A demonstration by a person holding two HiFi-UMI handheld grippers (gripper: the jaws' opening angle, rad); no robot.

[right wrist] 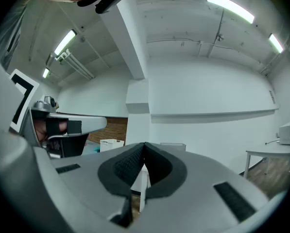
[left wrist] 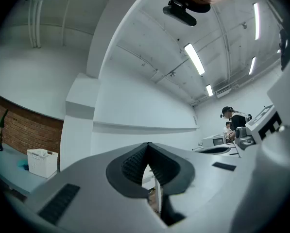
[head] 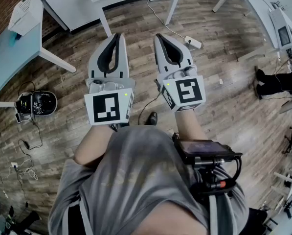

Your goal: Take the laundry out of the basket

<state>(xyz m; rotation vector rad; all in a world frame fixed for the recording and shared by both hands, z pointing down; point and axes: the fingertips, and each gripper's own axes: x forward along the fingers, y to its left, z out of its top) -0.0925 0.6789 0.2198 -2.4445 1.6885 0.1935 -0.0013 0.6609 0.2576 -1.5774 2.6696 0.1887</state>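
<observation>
No laundry shows in any view. A white slatted basket [head: 26, 11] stands on a pale blue table [head: 9, 53] at the far left; it also shows small in the left gripper view, basket [left wrist: 42, 161], and the right gripper view, basket [right wrist: 110, 143]. I hold both grippers up in front of my chest, side by side, pointing forward and away from the basket. The left gripper [head: 117, 35] is shut with nothing between its pads, left gripper [left wrist: 147, 144]. The right gripper [head: 158, 35] is also shut and empty, right gripper [right wrist: 145, 144].
Wooden floor lies below. White table legs [head: 105, 23] stand ahead, with a power strip [head: 192, 42] and cable on the floor. A black and white device [head: 35, 103] sits on the floor at left. Another person's feet [head: 270, 82] are at right; people [left wrist: 234, 123] stand by machines.
</observation>
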